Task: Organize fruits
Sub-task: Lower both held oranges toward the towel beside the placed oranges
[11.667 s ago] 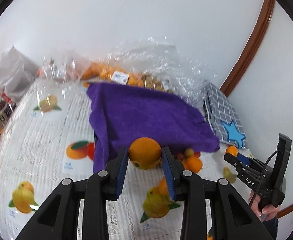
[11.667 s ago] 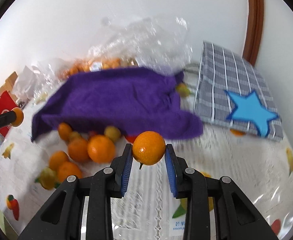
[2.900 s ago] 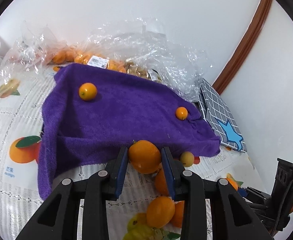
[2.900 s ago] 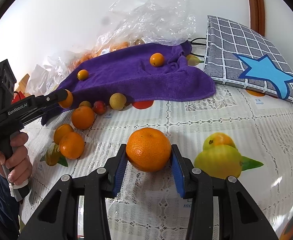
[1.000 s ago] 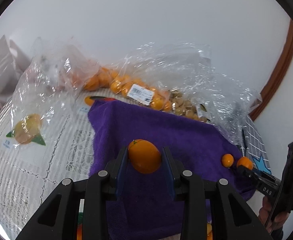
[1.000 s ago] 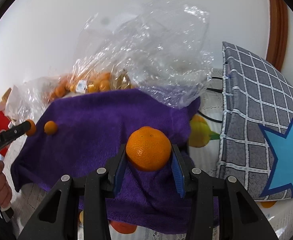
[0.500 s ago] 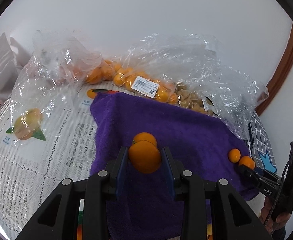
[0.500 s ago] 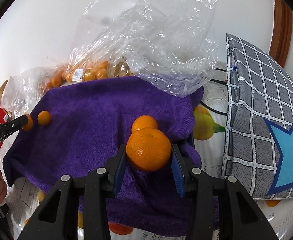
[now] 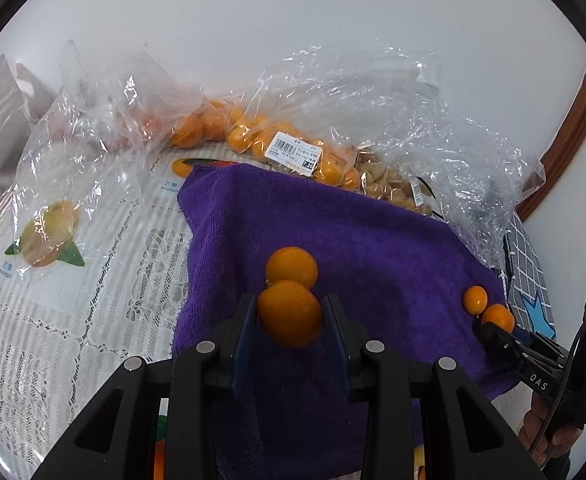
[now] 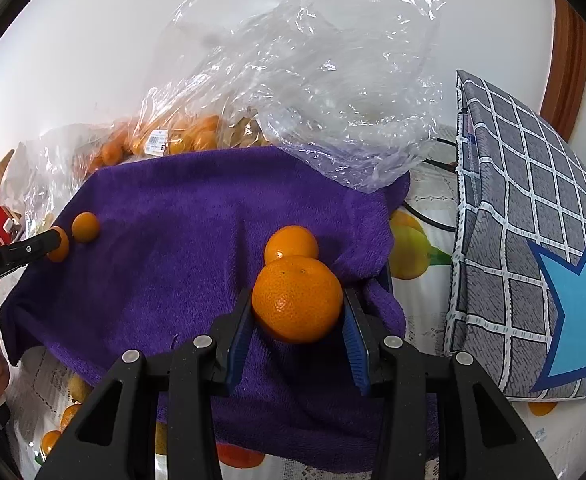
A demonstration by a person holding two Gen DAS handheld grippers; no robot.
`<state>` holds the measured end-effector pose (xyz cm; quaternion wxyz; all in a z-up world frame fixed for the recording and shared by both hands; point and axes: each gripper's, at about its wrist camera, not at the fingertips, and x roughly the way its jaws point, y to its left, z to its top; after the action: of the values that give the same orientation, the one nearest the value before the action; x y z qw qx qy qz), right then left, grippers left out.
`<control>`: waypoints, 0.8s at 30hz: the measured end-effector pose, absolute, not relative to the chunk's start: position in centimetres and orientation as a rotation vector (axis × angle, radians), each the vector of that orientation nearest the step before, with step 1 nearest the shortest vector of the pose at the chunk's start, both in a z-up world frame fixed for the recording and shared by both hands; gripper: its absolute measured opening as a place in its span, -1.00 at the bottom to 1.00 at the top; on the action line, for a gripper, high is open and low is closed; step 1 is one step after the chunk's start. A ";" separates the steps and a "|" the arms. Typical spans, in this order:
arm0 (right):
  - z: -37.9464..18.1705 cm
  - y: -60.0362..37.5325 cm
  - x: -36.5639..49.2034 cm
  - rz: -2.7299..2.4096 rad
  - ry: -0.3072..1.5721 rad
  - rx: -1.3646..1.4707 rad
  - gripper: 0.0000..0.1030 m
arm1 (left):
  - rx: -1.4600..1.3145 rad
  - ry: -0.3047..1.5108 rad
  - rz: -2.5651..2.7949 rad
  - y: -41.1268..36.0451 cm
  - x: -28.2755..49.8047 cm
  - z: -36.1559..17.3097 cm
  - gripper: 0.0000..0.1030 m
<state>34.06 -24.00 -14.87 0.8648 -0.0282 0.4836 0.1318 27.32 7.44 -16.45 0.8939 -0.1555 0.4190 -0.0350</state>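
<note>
Two grippers each hold an orange fruit over a purple towel.

In the left wrist view, the small orange sits in the middle of the frame, squeezed by the left gripper, just in front of another orange lying on the purple towel. In the right wrist view, the right gripper pinches a bumpy mandarin at the center, with a second fruit right behind it. Clear bags of fruit lie above the towel. A grey checked bag with a blue star fills the right side.
</note>
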 end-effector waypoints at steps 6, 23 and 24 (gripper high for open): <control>-15.0 -23.7 34.0 0.277 1.013 -0.085 -0.18 | -0.311 0.886 -0.066 7.3 27.5 -16.8 -0.37; -15.3 -23.4 33.9 0.280 1.006 -0.126 -0.18 | -0.274 0.908 -0.076 6.5 27.5 -17.1 -0.36; -15.3 -23.4 33.9 0.281 1.007 -0.127 -0.18 | -0.271 0.908 -0.076 6.5 27.5 -17.1 -0.36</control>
<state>33.89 -23.39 -15.27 0.8646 -0.0604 0.4805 0.1339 27.54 6.46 -17.06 0.8892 -0.1305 0.4369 -0.0366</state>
